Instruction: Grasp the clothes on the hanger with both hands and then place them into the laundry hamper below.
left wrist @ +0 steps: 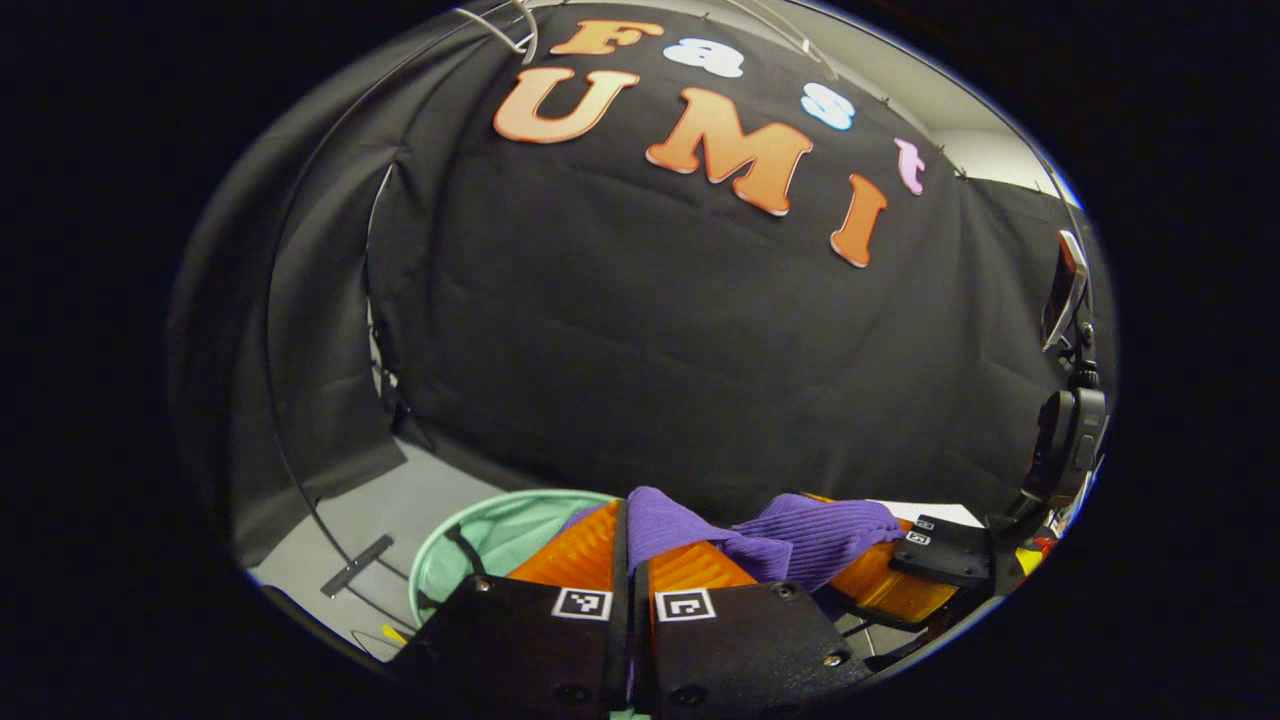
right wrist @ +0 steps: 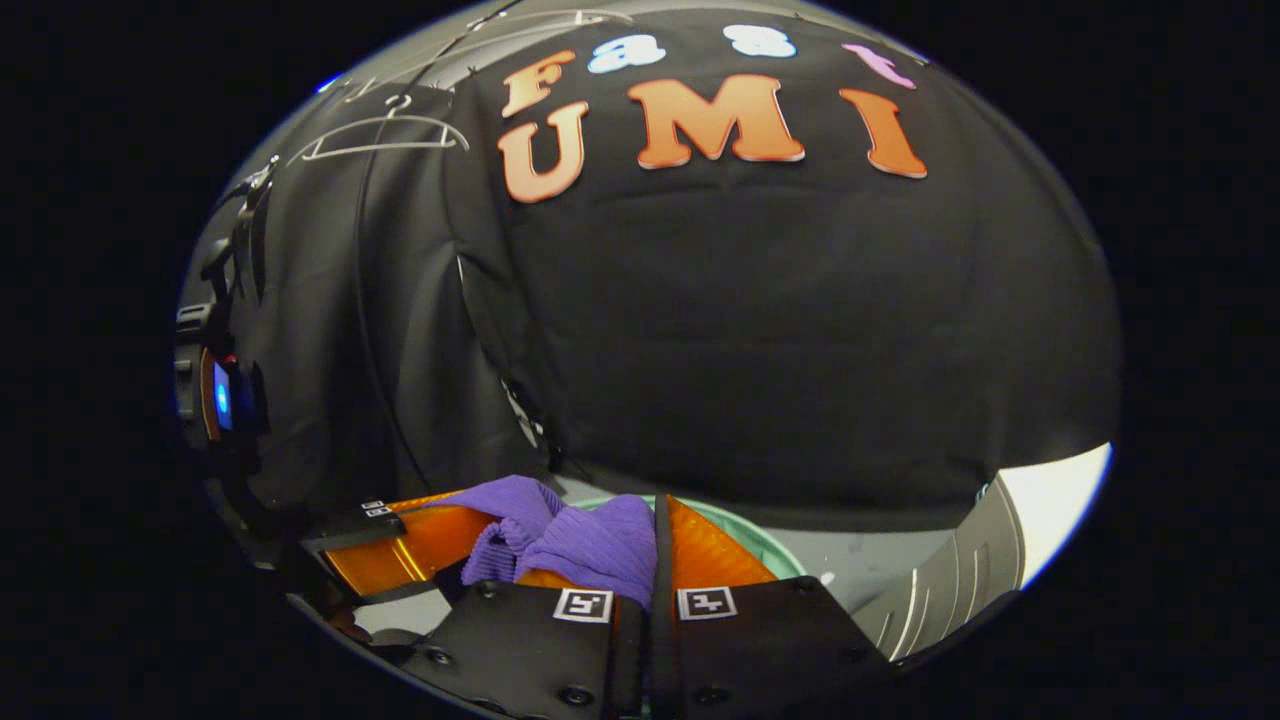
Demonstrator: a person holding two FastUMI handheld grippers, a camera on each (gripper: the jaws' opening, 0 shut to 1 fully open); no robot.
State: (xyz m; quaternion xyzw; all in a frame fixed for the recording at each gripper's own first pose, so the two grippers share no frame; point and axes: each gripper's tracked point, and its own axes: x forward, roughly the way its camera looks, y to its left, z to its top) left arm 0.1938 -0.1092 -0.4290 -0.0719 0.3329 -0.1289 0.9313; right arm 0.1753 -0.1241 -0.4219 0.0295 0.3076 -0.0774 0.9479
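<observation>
Above the hamper (left wrist: 470, 540), both claws pinch unlabelled purple knitwear (left wrist: 800, 535).

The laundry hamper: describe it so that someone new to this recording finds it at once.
Start at the black cloth wall, then drop to the pale floor at its foot. There sits the round laundry hamper, its mint-green rim curving below the left gripper and the purple garment pinched in its jaws. Nothing else down there is green.

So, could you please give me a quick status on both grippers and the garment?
Left gripper and right gripper both shut on purple garment. Garment off the hanger, above green hamper. Nothing in the way.
</observation>
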